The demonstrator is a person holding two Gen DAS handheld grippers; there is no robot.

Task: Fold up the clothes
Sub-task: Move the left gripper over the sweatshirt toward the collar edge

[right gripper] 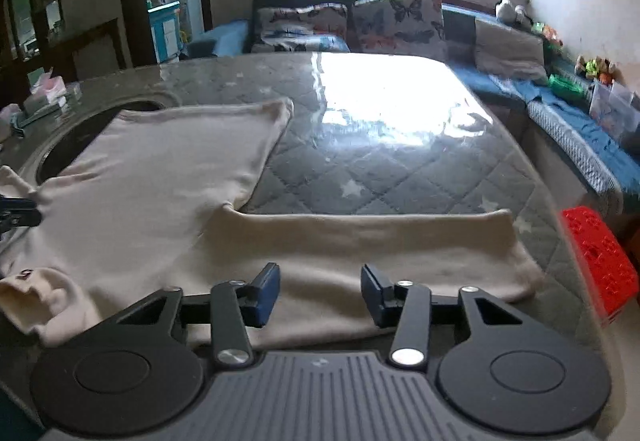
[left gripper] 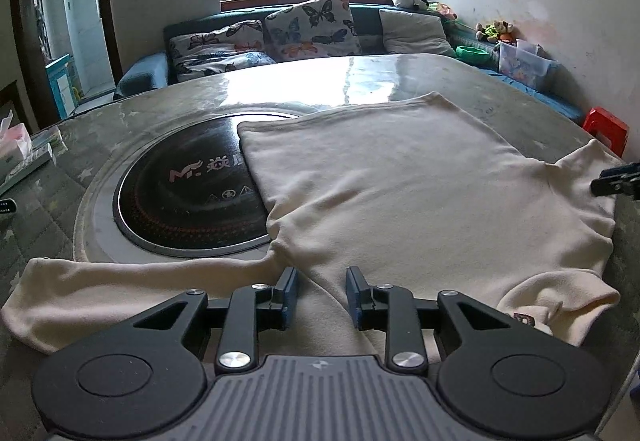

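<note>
The cream top (left gripper: pixel 400 181) lies spread flat on the table (right gripper: pixel 380 145), a sleeve before each gripper's wide, empty jaws, so each should probably bite its sleeve's edge squarely, without bunching.

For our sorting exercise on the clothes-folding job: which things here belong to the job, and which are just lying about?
Belongs: cream long-sleeved top, left gripper, right gripper.
Lying about: black cooktop, tissue pack, red stool, butterfly cushions.
</note>
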